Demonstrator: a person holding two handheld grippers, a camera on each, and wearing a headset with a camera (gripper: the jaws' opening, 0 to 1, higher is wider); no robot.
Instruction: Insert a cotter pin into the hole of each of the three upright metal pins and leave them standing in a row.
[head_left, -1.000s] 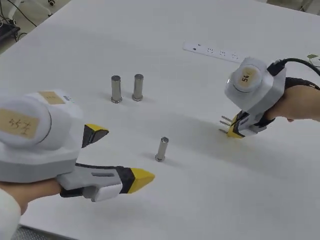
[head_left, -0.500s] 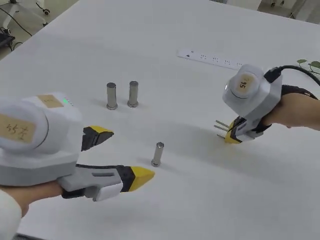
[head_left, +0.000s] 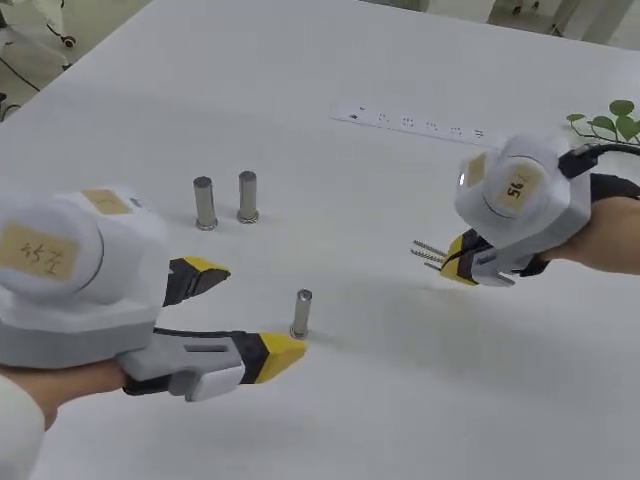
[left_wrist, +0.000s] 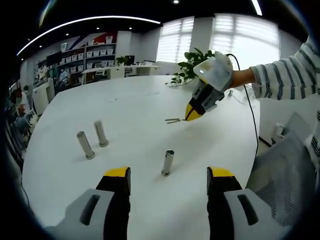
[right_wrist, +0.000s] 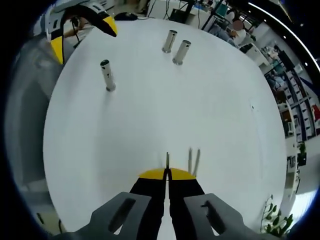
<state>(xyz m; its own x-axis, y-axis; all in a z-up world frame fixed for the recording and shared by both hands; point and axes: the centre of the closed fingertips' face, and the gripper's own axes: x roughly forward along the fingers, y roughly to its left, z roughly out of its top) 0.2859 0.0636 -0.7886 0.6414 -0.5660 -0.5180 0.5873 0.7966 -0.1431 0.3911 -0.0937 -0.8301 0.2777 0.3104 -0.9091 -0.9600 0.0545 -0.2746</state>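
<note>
Head view: right hand-held gripper pinching thin cotter pin; left hand-held gripper wide open near lone metal pin. Risk: jaw nudge topples it; cotter slips.

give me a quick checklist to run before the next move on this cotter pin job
1. Right gripper shut on a cotter pin: ok.
2. All three stand upright, the front pin, the far left pin and its neighbour: ok.
3. Left gripper open, with the front pin ahead between its jaws and not gripped: ok.
4. Front pin's hole turned toward the cotter pin: cannot tell, too small to see.
5. Cotter pins fitted: not ok, all three pins look bare.
6. Pins in a row: not ok, the front pin stands apart from the other two.
</note>
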